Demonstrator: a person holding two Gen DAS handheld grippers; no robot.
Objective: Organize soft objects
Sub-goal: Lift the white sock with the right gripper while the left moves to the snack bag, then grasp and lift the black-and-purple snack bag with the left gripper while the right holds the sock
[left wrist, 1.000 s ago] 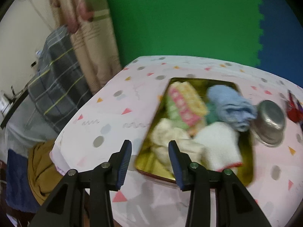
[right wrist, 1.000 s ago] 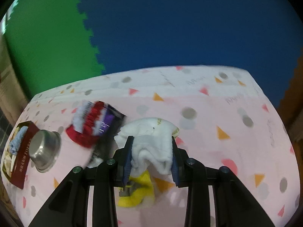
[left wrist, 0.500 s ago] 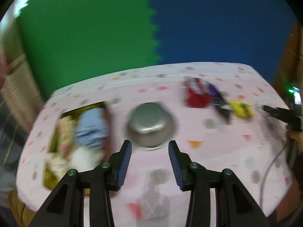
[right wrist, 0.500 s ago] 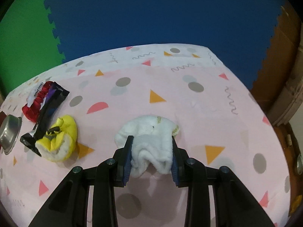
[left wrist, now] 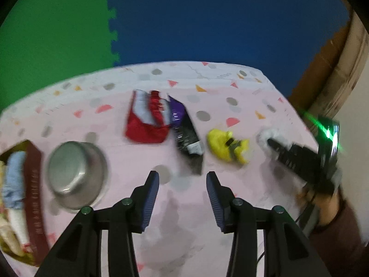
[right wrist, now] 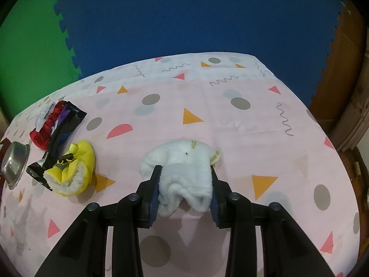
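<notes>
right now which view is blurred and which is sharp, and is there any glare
Left wrist view: motion-smeared, the bowl and yellow slipper soft-edged, with a green light streak at the right edge. Right wrist view: sharp, the white cloth crisp between the right gripper, even light, no glare. Both bend the table edge.

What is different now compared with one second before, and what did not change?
The left gripper, jaws open and empty, swung away from the tin of folded cloths, past the steel bowl, toward the red pouch and yellow slipper. The right gripper came down to the tablecloth with the white cloth, still between its jaws. The table items stayed put.
</notes>
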